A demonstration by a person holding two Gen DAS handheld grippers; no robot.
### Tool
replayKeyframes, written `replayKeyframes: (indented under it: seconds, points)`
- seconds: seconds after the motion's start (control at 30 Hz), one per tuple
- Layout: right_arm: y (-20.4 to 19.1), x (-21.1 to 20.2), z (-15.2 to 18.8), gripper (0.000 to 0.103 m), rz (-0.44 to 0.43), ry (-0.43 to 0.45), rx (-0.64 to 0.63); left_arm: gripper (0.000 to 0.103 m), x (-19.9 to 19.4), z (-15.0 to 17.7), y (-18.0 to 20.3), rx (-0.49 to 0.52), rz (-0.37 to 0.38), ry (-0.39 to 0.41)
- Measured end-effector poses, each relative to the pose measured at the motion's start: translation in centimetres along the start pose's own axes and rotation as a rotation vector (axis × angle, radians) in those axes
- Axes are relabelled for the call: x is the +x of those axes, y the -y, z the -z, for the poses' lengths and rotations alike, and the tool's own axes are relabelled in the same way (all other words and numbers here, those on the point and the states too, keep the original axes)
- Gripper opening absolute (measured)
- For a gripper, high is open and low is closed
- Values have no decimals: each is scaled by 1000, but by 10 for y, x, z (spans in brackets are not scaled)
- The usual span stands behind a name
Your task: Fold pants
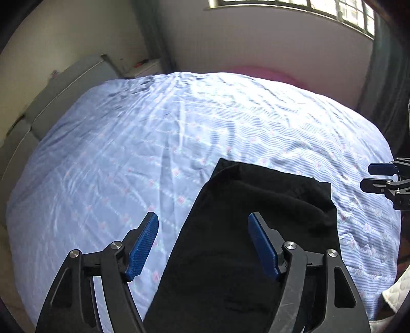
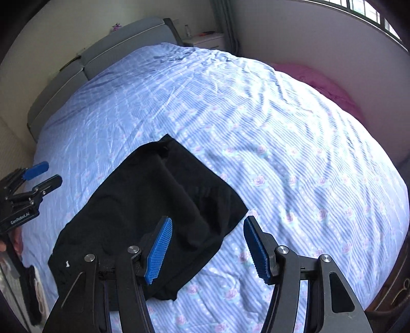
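Black pants (image 1: 246,230) lie folded into a long strip on the blue striped bed cover; they also show in the right wrist view (image 2: 159,205). My left gripper (image 1: 203,246) is open above the near part of the pants, holding nothing. It also shows at the left edge of the right wrist view (image 2: 48,174). My right gripper (image 2: 207,248) is open above the right edge of the pants, empty. It shows at the right edge of the left wrist view (image 1: 371,176).
The bed cover (image 2: 282,153) spreads wide beyond the pants. A grey headboard (image 2: 107,53) and a white nightstand (image 2: 205,41) stand at the far left. A pink cloth (image 2: 320,82) lies past the far edge. A window (image 1: 307,7) is above.
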State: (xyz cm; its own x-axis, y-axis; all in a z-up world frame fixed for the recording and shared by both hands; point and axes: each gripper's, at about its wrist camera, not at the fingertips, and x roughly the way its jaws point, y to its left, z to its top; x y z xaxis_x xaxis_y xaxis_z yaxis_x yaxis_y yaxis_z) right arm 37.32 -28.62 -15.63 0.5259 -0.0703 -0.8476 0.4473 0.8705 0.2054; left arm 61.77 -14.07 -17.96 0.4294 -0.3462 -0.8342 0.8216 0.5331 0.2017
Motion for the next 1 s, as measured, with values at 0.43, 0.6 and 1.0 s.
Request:
replayKeyframes:
  seconds: [0.43, 0.6, 1.0]
  points:
    - [54, 102, -19, 47, -147, -135, 183, 72, 159, -65, 45, 329, 118, -321]
    - [60, 125, -17, 47, -181, -176, 215, 71, 184, -64, 41, 276, 153, -387]
    - [48, 158, -24, 25, -202, -213, 163, 10, 191, -63, 28, 204, 146, -423]
